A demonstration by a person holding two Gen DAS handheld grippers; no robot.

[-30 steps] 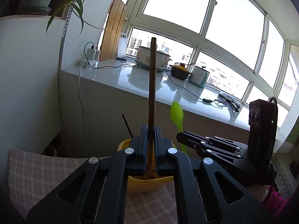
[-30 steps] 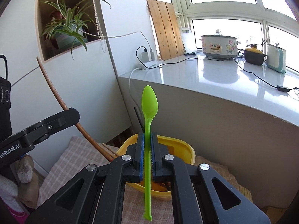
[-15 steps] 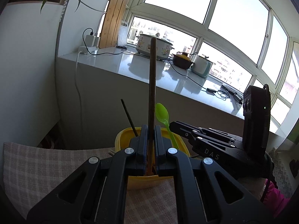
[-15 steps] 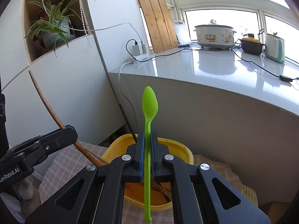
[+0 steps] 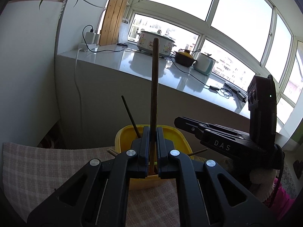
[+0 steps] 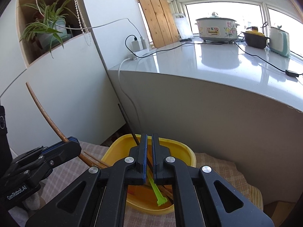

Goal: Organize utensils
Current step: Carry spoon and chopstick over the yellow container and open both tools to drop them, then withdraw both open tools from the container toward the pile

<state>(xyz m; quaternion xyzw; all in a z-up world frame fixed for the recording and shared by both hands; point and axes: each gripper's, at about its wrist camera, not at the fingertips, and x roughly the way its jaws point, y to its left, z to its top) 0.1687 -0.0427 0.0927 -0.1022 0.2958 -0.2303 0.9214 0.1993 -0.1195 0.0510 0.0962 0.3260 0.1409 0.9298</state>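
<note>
Green plastic spoon [image 6: 156,190] now in tub [image 6: 186,152]

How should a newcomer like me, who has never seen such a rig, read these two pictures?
There is no robot here. A person holds a hand tool in each hand, each with two black fingers and a wide-angle camera looking forward along them. One picture comes from each tool, which is why its own fingers fill the bottom.

The left gripper is clamped on a long brown stick standing upright. The right gripper has its fingers a narrow gap apart over a yellow tub. A green spoon slants down inside the tub; whether the fingers touch it is unclear. The tub sits on a checked cloth and holds other sticks, including a dark stick.
</note>
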